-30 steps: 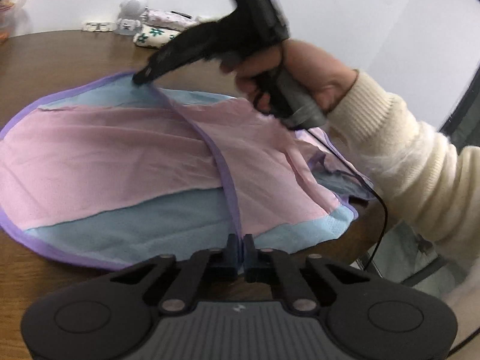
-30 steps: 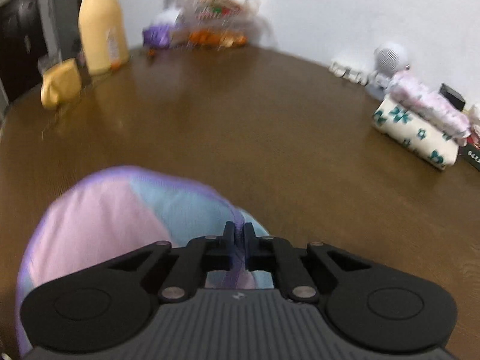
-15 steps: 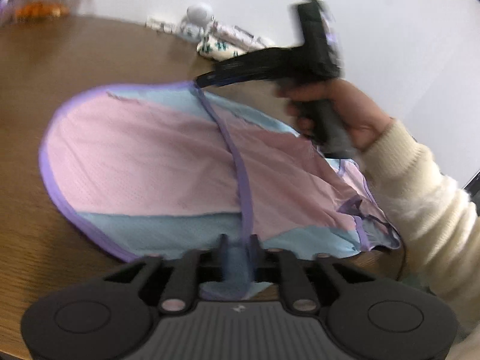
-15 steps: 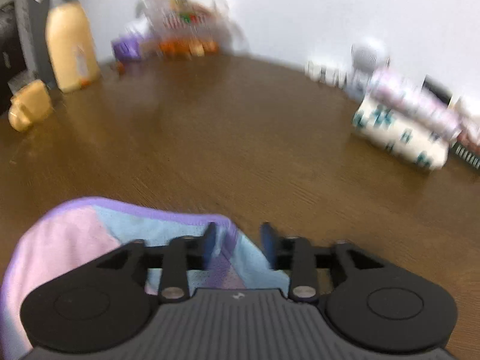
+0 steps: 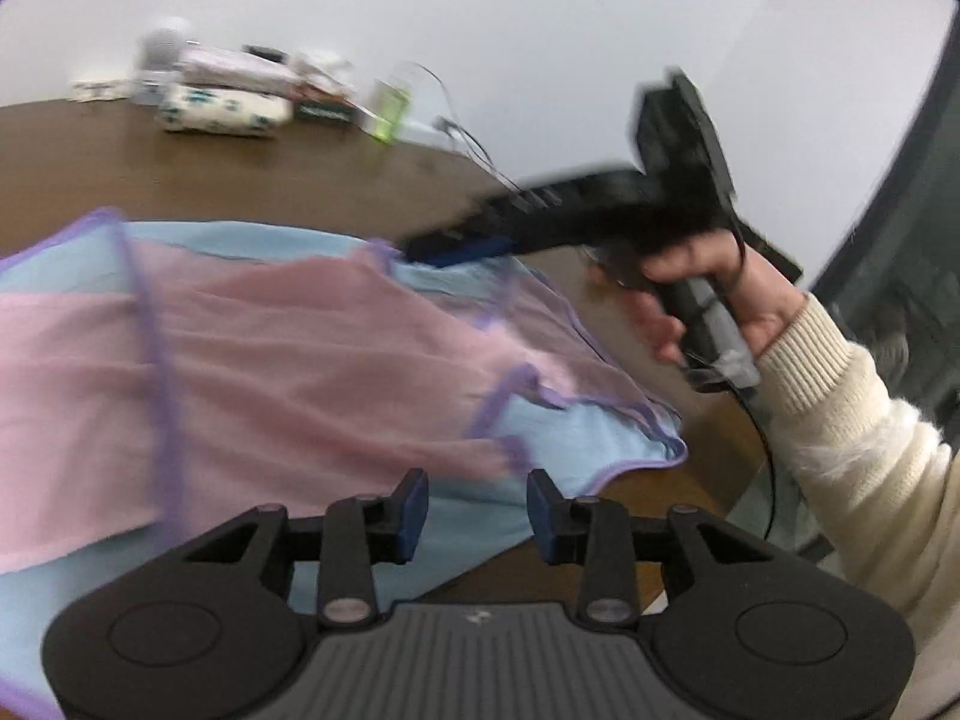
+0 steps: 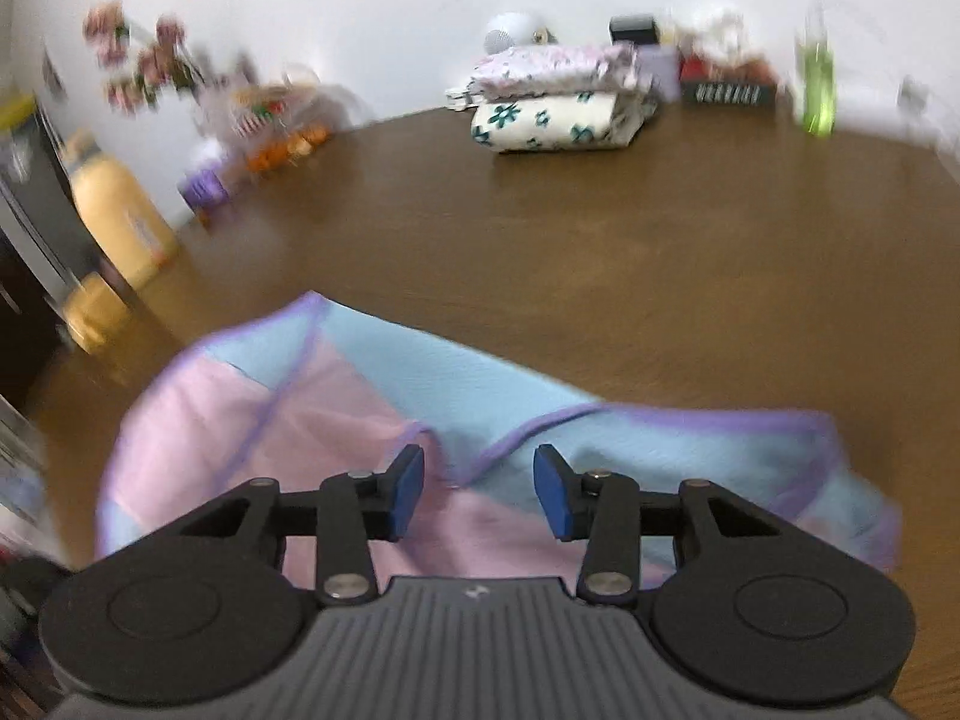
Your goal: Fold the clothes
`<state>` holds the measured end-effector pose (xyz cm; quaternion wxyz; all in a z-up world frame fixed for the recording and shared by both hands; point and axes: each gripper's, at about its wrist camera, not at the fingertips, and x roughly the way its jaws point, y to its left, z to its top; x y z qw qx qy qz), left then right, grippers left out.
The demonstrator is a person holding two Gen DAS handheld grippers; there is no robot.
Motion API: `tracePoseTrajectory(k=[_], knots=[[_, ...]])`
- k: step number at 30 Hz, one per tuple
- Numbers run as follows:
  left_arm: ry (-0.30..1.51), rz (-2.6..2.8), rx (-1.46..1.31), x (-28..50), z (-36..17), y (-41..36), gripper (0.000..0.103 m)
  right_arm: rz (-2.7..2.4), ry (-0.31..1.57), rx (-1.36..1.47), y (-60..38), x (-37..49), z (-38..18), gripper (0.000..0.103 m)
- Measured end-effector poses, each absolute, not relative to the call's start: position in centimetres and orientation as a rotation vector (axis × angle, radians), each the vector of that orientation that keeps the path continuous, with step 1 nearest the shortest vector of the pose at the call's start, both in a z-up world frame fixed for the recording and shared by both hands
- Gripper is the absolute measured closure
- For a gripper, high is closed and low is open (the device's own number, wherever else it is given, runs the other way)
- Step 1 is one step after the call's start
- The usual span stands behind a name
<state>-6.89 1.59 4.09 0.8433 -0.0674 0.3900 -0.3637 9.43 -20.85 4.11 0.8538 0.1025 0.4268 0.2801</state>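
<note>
Surface: a dark brown round wooden table (image 6: 630, 276), grain visible, mild sheen. Behind it a plain white wall (image 5: 480, 12); a dark frame or door edge (image 5: 900, 210) stands at the room's side in the left wrist view.

Task item: a thin pink and light-blue garment with purple trim (image 5: 288, 360) lies spread on the table near its front edge, partly doubled over itself, one blue corner reaching toward the table rim. From the right wrist view the same garment (image 6: 360, 420) sits directly in front of the tool, well apart from everything at the wall.

Left gripper (image 5: 477, 507): blue-padded fingers spread apart, nothing between them, hovering just over the garment's near blue edge.

Right gripper (image 6: 477, 489): fingers likewise spread apart, empty, above a purple-trimmed fold. In the left wrist view it appears as a black pistol-shaped tool held by a hand (image 5: 702, 294) in a cream knitted sleeve (image 5: 852, 432), its tip at the garment's far edge; contact cannot be judged because of blur.

Relative to the garment, at the far wall: a stack of folded floral cloths, white with teal flowers below and pink print above (image 6: 558, 102); a green translucent bottle (image 6: 816, 84); a small dark box (image 6: 729, 93). Far left: a yellow-orange bottle (image 6: 117, 222), blurred pink flowers (image 6: 132, 60).
</note>
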Motion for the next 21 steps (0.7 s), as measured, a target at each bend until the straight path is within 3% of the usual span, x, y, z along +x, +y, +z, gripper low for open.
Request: tracePoseTrajectory(k=[3, 6, 8, 9, 13, 15, 17, 19, 21], knots=[[0.789, -0.740, -0.036, -7.2, 4.2, -1.7, 0.061, 0.641, 0.918, 0.284, -20.6, 10.3, 3.0, 0.061], [0.743, -0.661, 0.094, -8.1, 3.9, -3.8, 0.061, 0.677, 0.957, 0.303, -20.1, 10.9, 2.2, 0.065], [0.766, -0.651, 0.110, -8.2, 3.5, -4.3, 0.088, 0.693, 0.943, 0.287, -19.5, 10.7, 2.1, 0.099], [0.779, -0.649, 0.112, -8.2, 3.2, -4.4, 0.097, 0.686, 0.919, 0.275, -19.6, 10.6, 2.4, 0.100], [0.799, -0.677, 0.111, -8.6, 3.1, -3.7, 0.098, 0.658, 0.850, 0.220, -20.2, 9.6, 3.7, 0.100], [0.806, -0.685, 0.097, -8.6, 3.1, -3.5, 0.093, 0.646, 0.829, 0.181, -20.4, 9.0, 4.2, 0.092], [0.806, -0.690, 0.084, -8.7, 3.1, -3.3, 0.083, 0.633, 0.807, 0.143, -20.7, 8.4, 4.8, 0.061], [0.782, -0.701, 0.062, -9.1, 3.8, -2.6, 0.059, 0.615, 0.783, 0.115, -21.3, 7.3, 5.4, 0.053], [0.752, -0.718, 0.028, -9.4, 4.5, -1.6, 0.052, 0.579, 0.750, 0.121, -23.0, 4.6, 6.3, 0.052]])
